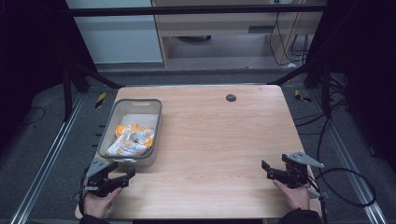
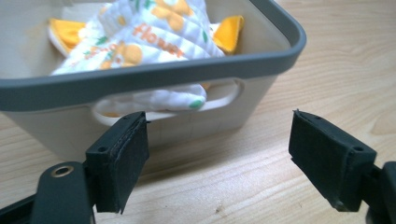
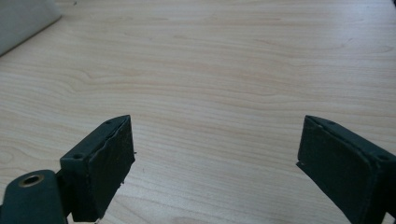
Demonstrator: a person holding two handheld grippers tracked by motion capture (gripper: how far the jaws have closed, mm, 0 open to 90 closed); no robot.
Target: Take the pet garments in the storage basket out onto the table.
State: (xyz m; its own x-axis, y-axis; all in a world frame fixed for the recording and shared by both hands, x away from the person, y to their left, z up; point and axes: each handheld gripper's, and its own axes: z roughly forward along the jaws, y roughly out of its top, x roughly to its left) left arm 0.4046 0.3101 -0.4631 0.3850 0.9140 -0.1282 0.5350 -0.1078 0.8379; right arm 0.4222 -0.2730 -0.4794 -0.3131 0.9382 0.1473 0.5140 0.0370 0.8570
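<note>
1. The left gripper (image 1: pixel 122 176) sits at the near left corner of the surface (image 1: pixel 219 140), jaws spread wide with nothing between them. In the left gripper view it points at the near wall of the grey bin (image 2: pixel 154 79), close to it but not touching.
2. The right gripper (image 1: pixel 273 169) rests at the near right edge, jaws likewise wide apart and empty; in the right gripper view bare wood lies ahead of it.
3. The white-and-orange printed cloth (image 1: pixel 130 140) lies crumpled inside the bin, a fold of it showing through the handle slot in the near wall (image 2: pixel 180 99).
4. Judged from this, the work on the cloth has not started: nothing is grasped and the cloth is wholly in the bin.
5. What is left seems to be everything: reaching over the rim, taking hold of the cloth and bringing it out onto the open surface, well apart from the bin.
</note>
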